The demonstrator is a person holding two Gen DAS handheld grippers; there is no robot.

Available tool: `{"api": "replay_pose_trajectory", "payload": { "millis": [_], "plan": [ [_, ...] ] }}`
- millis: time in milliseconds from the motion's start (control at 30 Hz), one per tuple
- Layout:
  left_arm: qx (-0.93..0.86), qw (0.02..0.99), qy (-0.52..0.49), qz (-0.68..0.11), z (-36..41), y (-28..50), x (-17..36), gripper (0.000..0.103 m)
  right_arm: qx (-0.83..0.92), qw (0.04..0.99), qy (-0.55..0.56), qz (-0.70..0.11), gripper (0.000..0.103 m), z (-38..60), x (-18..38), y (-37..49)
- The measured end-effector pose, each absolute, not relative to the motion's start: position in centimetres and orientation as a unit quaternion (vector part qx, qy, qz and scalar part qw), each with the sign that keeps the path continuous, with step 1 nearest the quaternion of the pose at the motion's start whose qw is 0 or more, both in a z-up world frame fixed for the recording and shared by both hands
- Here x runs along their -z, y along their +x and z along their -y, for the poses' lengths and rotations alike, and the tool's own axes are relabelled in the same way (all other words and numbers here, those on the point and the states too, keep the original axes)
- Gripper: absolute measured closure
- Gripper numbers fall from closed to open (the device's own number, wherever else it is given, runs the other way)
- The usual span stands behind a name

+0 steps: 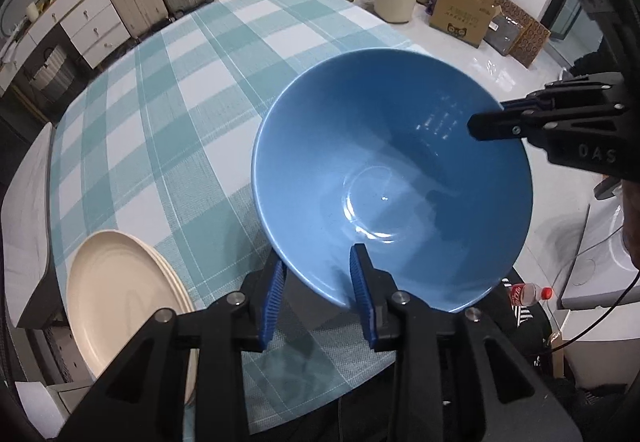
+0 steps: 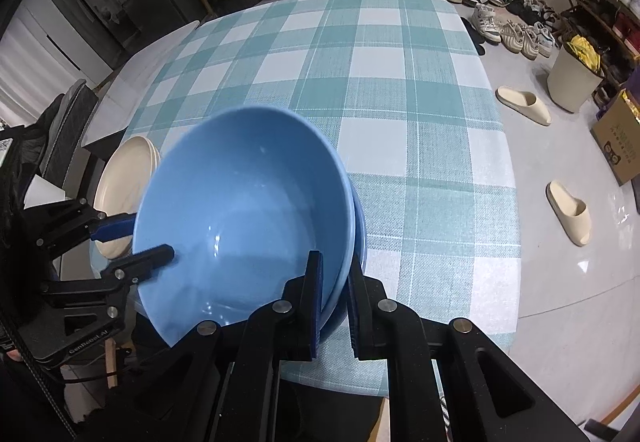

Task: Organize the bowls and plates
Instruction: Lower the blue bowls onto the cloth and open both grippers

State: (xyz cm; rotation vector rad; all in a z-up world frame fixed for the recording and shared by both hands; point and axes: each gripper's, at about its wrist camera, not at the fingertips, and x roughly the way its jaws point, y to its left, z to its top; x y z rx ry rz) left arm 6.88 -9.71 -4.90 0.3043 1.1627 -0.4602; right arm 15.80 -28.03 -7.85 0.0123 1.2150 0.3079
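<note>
blue bowl (image 1: 392, 177) tilted over near right corner of checked table (image 1: 168, 89), rim between left gripper (image 1: 320, 290) pads, slightly parted, contact unclear; cream plates (image 1: 120, 298) stacked at near left edge. right wrist view: two nested blue bowls (image 2: 240, 217), rims pinched by right gripper (image 2: 334, 298), narrow; left gripper (image 2: 136, 238) straddling opposite rim.
</note>
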Motion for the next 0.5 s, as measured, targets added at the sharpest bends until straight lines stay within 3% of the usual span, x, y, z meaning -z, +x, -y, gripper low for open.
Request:
{"api": "replay_pose_trajectory", "payload": {
  "millis": [500],
  "plan": [
    [0.218, 0.804, 0.121, -0.54, 9.2, 7.5, 4.8, 0.071, -0.139, 0.821, 0.007, -0.553, 0.092, 28.5, 6.8, 16.2]
  ]
}}
